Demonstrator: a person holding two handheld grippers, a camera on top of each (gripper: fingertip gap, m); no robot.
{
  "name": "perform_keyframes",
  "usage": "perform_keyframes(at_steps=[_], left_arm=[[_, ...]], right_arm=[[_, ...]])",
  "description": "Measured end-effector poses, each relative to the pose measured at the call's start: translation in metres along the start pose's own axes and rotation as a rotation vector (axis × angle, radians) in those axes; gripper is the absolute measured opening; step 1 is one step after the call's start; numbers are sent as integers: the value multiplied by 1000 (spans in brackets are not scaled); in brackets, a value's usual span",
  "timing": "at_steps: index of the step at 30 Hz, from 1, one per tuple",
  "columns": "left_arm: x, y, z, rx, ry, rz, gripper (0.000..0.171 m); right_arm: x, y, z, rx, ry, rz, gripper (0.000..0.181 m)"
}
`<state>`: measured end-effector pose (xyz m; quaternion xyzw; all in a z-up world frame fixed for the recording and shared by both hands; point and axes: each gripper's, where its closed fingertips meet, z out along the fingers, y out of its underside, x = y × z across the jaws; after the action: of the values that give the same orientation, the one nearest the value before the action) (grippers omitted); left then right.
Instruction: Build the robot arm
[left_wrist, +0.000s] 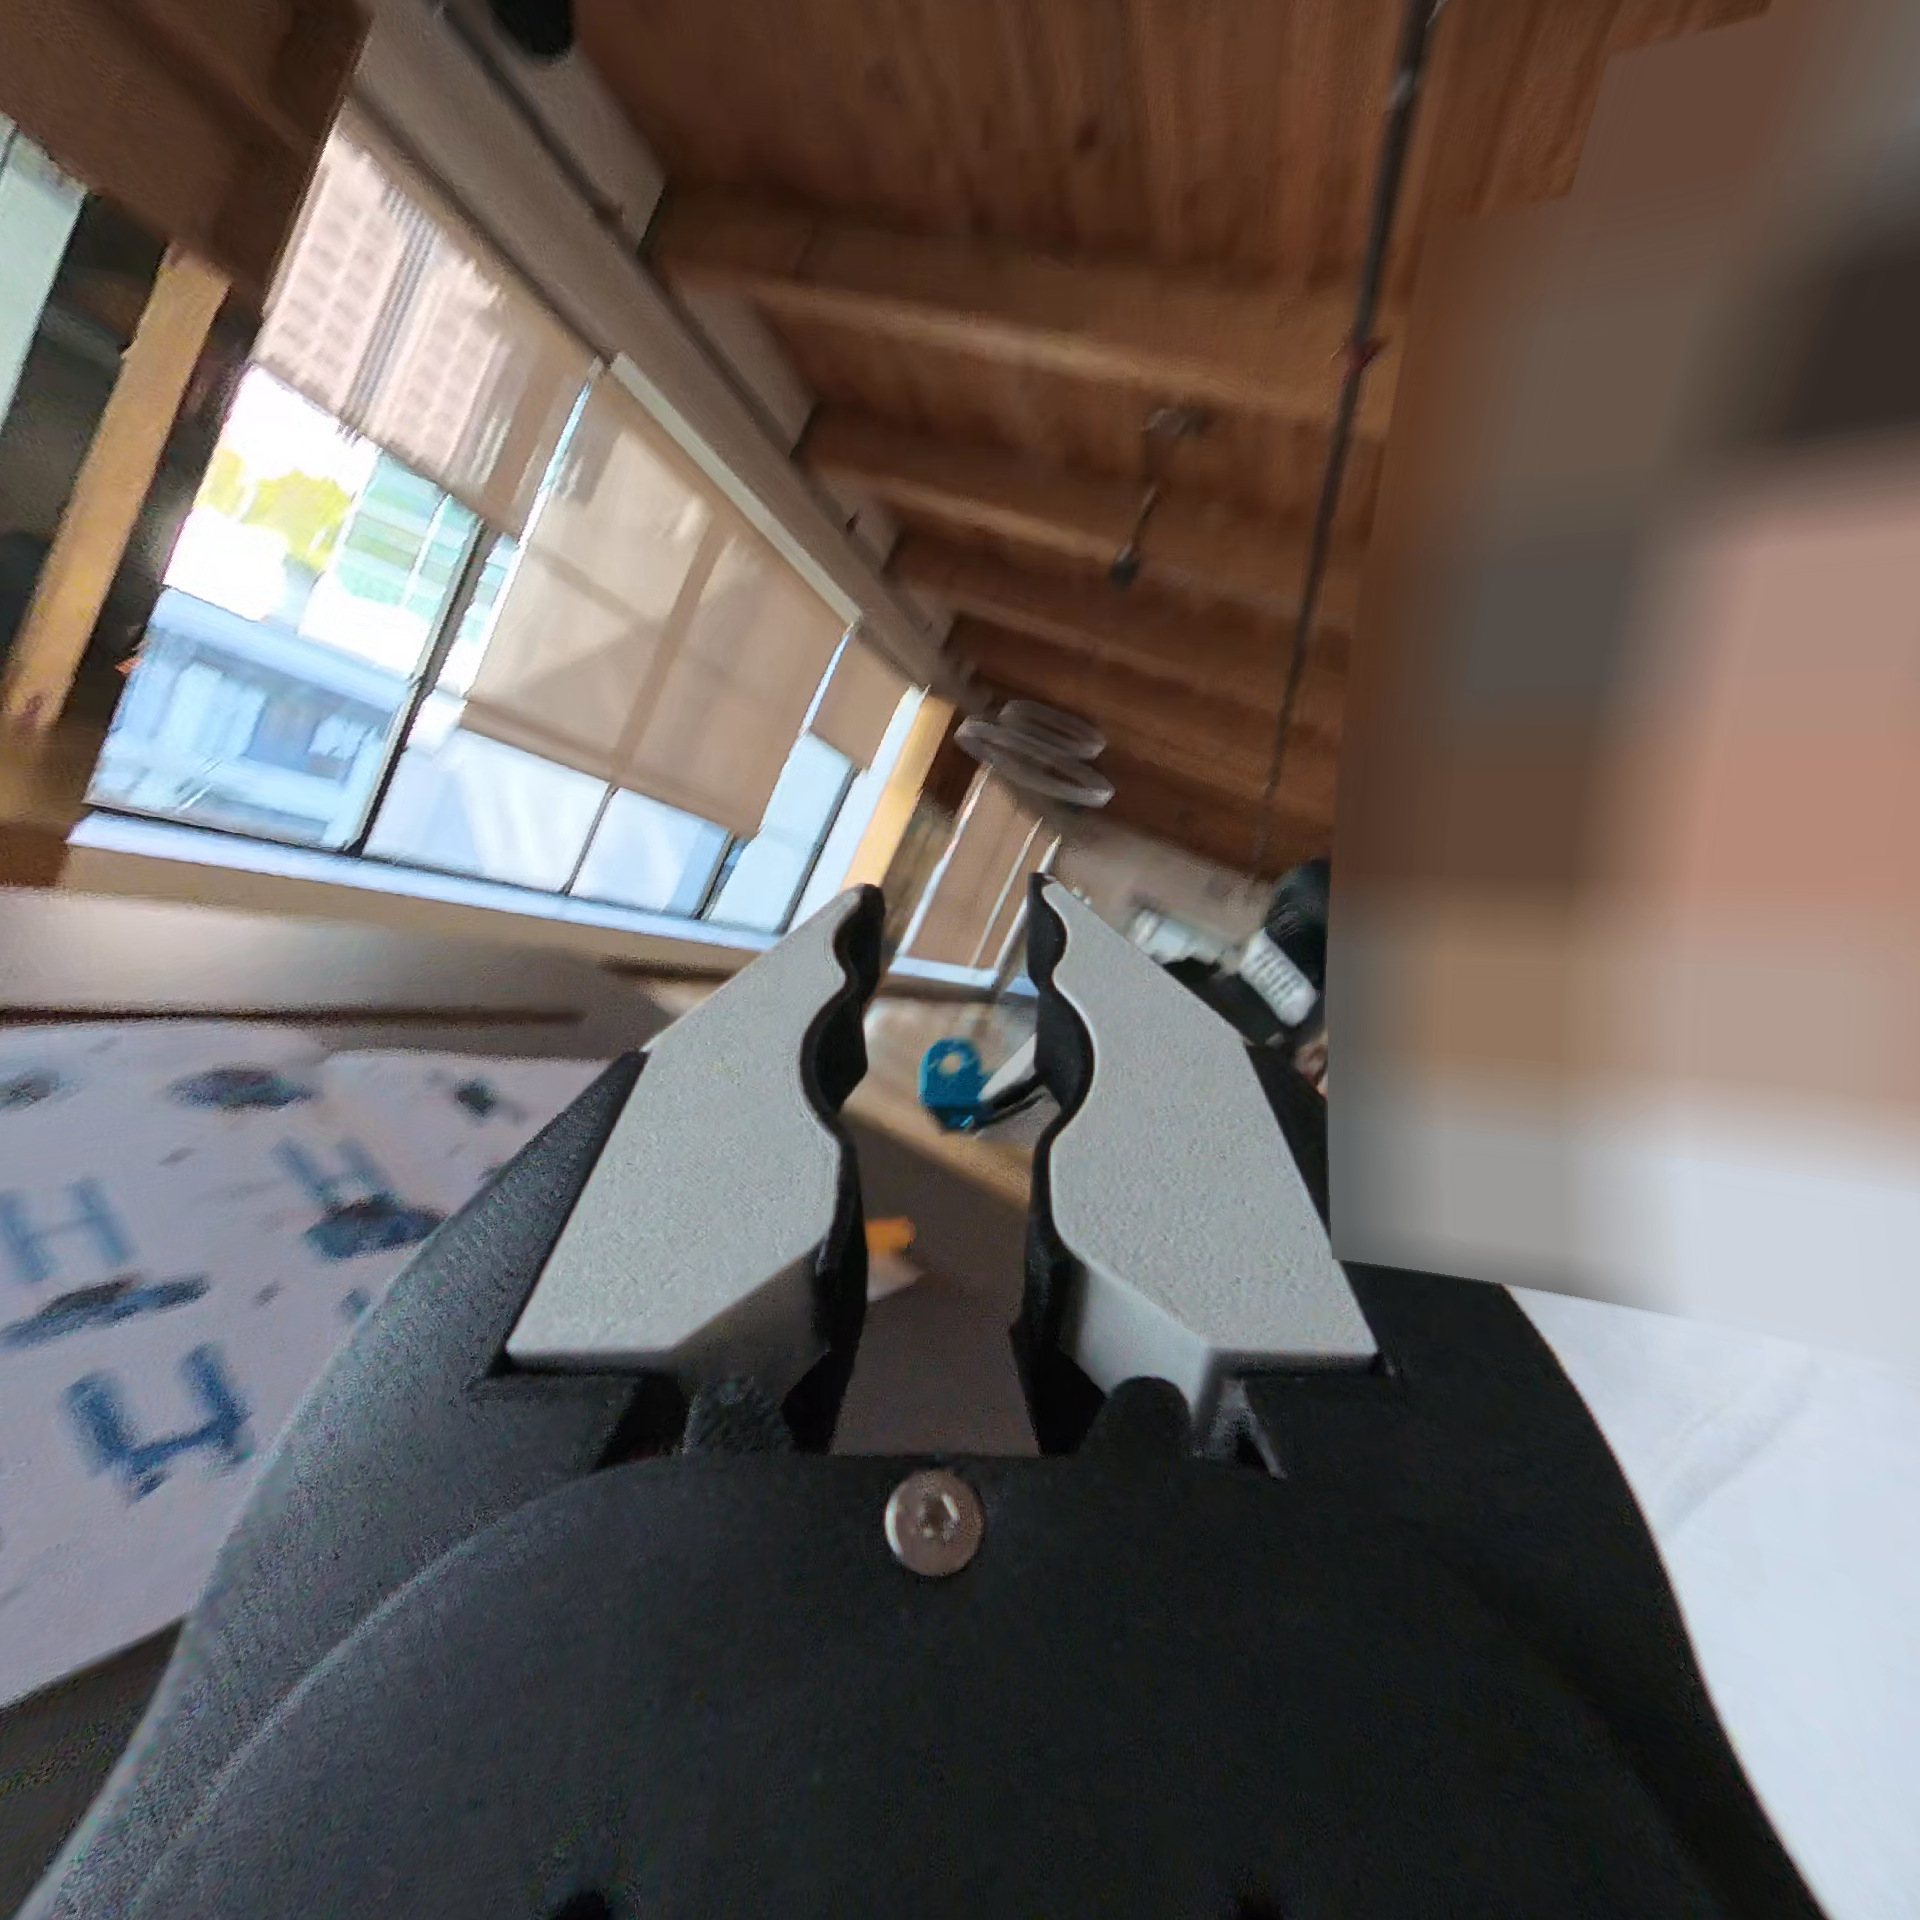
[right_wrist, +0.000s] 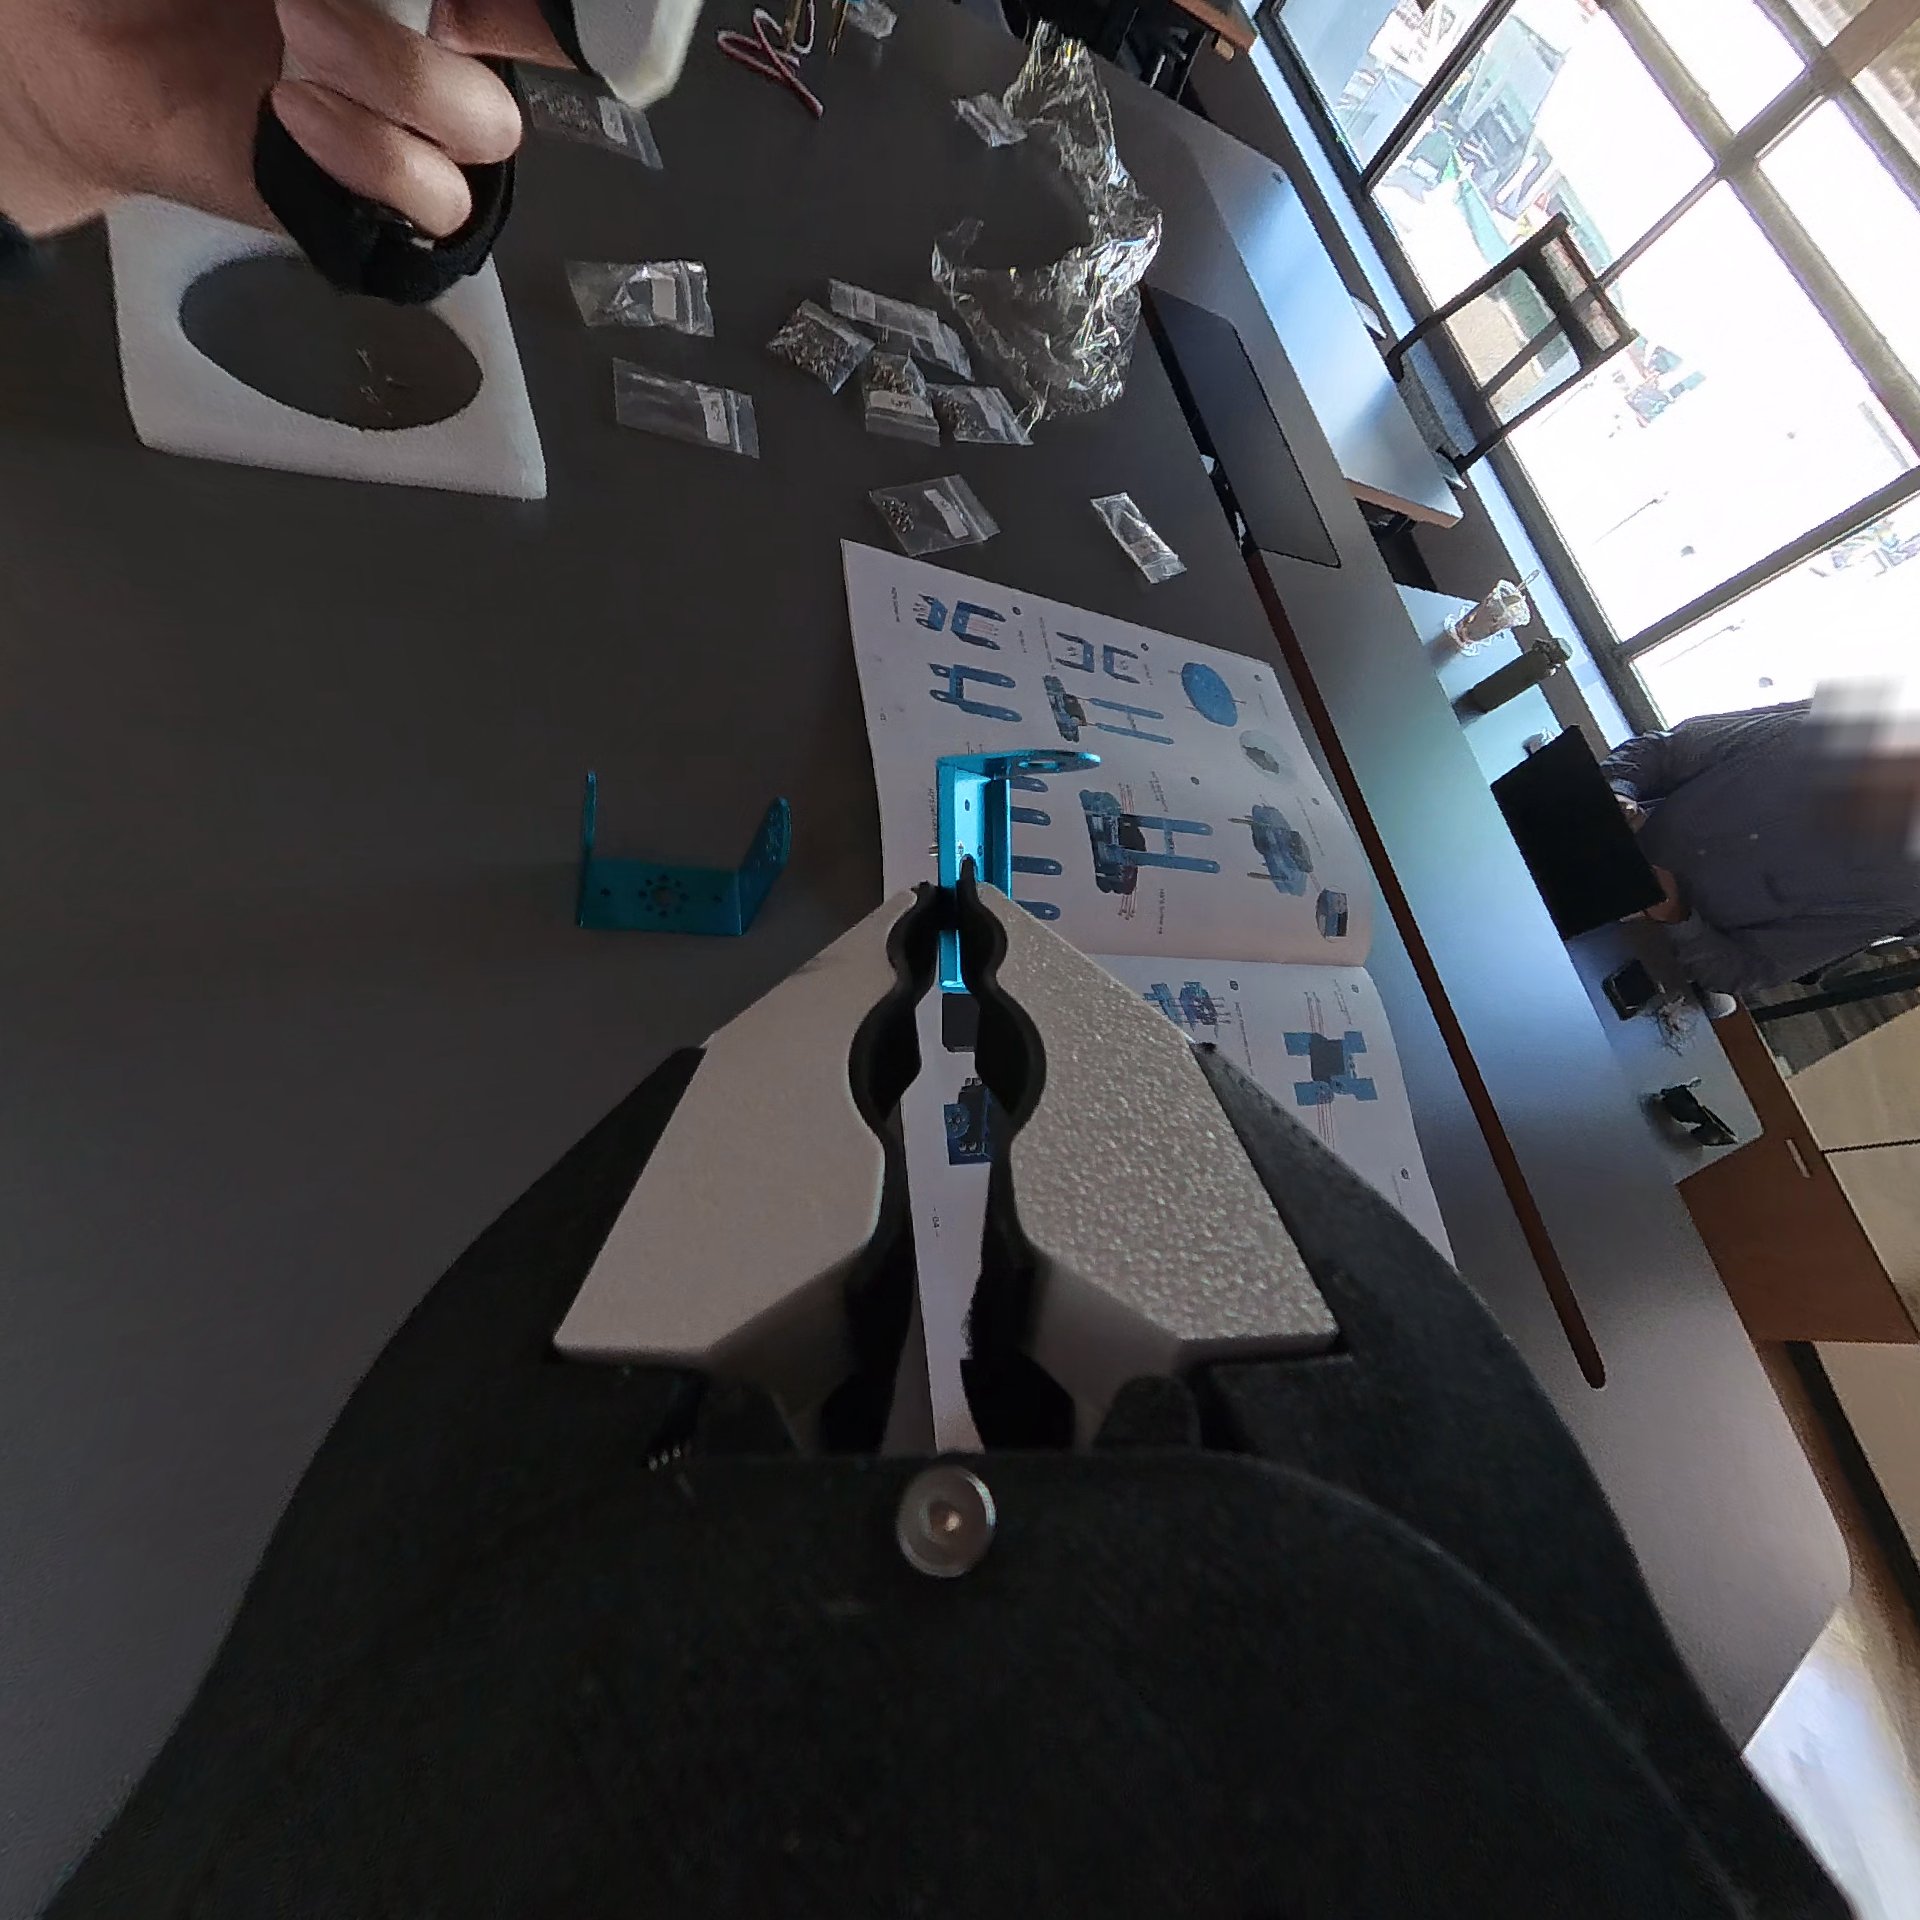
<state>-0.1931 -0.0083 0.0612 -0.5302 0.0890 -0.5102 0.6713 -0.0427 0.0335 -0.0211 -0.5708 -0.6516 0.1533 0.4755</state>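
Note:
My right gripper (right_wrist: 943, 888) is shut on a blue L-shaped metal bracket (right_wrist: 975, 816) and holds it over an open instruction booklet (right_wrist: 1143, 727) on the dark table (right_wrist: 416, 675). A second blue bracket (right_wrist: 675, 878), U-shaped, lies on the table to the left of it. My left gripper (left_wrist: 954, 904) is open and empty, tilted up toward the windows and wooden ceiling. Far off between its fingers the blue L-shaped bracket (left_wrist: 948, 1081) shows. The booklet (left_wrist: 156, 1195) lies blurred at its lower left.
A white foam square with a round hole (right_wrist: 416, 447) lies at the far left under a hand (right_wrist: 260, 94). Several small bags of screws (right_wrist: 894, 343) and crumpled clear wrap (right_wrist: 1070, 249) lie beyond the booklet. A person (right_wrist: 1766, 831) sits at another table by the windows.

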Motion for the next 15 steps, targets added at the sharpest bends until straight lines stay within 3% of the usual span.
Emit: perform_keyframes(at_steps=[1,4,7,11,15], left_arm=[[-12,14,1,-102,-57,31,30],[-32,56,5,-379,-98,88,47],[-43,91,11,-595,-76,163,51],[-44,110,12,-722,46,177,50],[-51,100,-5,-740,115,126,45]], right_arm=[[-1,1,4,-10,6,-9,1],[-8,6,19,-48,24,-53,1],[-18,9,38,-77,17,-84,2],[-28,2,65,-110,57,-120,2],[-37,-11,85,-125,100,-113,2]])
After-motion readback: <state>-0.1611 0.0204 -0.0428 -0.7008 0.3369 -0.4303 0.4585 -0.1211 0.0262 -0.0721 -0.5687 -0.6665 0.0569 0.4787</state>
